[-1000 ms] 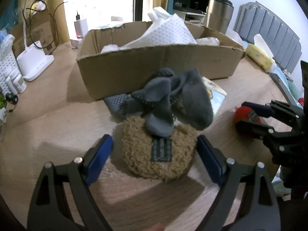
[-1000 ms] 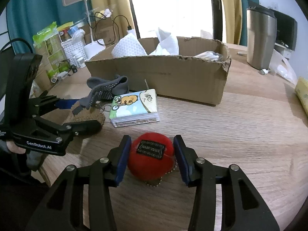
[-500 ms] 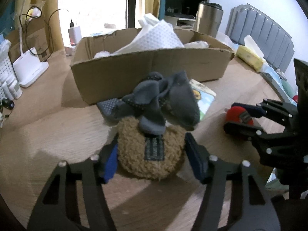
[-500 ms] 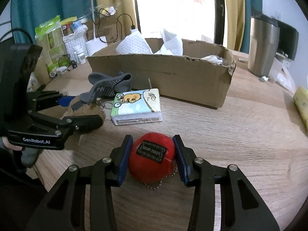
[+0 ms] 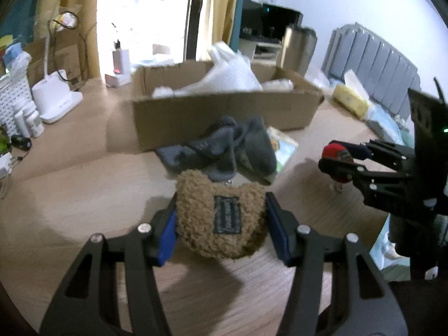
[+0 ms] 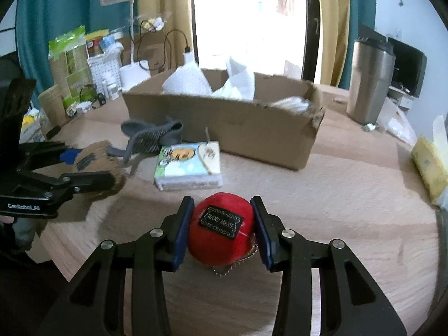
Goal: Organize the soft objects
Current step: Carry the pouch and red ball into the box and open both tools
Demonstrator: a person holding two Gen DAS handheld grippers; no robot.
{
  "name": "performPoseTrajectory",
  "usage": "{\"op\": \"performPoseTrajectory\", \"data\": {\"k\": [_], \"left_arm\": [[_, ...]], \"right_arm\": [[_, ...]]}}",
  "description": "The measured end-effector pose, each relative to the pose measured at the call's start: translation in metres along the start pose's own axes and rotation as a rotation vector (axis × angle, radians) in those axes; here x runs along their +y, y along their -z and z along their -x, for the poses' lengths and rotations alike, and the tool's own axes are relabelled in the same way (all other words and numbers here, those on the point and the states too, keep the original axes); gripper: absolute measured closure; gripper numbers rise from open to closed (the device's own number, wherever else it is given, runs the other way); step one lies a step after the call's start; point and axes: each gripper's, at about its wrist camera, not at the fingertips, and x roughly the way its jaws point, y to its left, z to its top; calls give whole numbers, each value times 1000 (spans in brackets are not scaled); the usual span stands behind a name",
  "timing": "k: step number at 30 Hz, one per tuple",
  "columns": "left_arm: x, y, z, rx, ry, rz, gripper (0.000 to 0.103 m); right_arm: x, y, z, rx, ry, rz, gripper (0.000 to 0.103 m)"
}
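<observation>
My left gripper (image 5: 221,224) is shut on a brown fuzzy plush pouch (image 5: 221,218) with a dark label, held just above the table; it also shows in the right wrist view (image 6: 92,165). My right gripper (image 6: 221,229) is shut on a red plush ball (image 6: 221,229) with a "HAND MADE" label and a small chain hanging under it; it shows in the left wrist view (image 5: 336,154). Grey socks (image 5: 224,148) lie just beyond the pouch, in front of an open cardboard box (image 5: 224,112) holding white soft items.
A tissue pack (image 6: 190,168) with a cartoon print lies by the socks. A steel tumbler (image 6: 369,81) stands at the right behind the box. A white lamp base (image 5: 56,100), bottles and a basket sit at the far left. A yellow packet (image 6: 428,165) lies at the table's right edge.
My left gripper closed on the brown pouch and lifted it off from under the socks. My right gripper rose with the red ball gripped.
</observation>
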Motion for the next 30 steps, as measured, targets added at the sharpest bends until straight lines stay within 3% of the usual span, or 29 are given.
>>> {"op": "performPoseTrajectory", "data": {"k": [17,30], "left_arm": [[40,-62,40,-225,-70,51,45],[57,-101,25,-265,-69,81,45]], "right_arm": [[-28,-43,28,-127,52,-14,59],[-47,-83,29,-216,64,-14,59]]}}
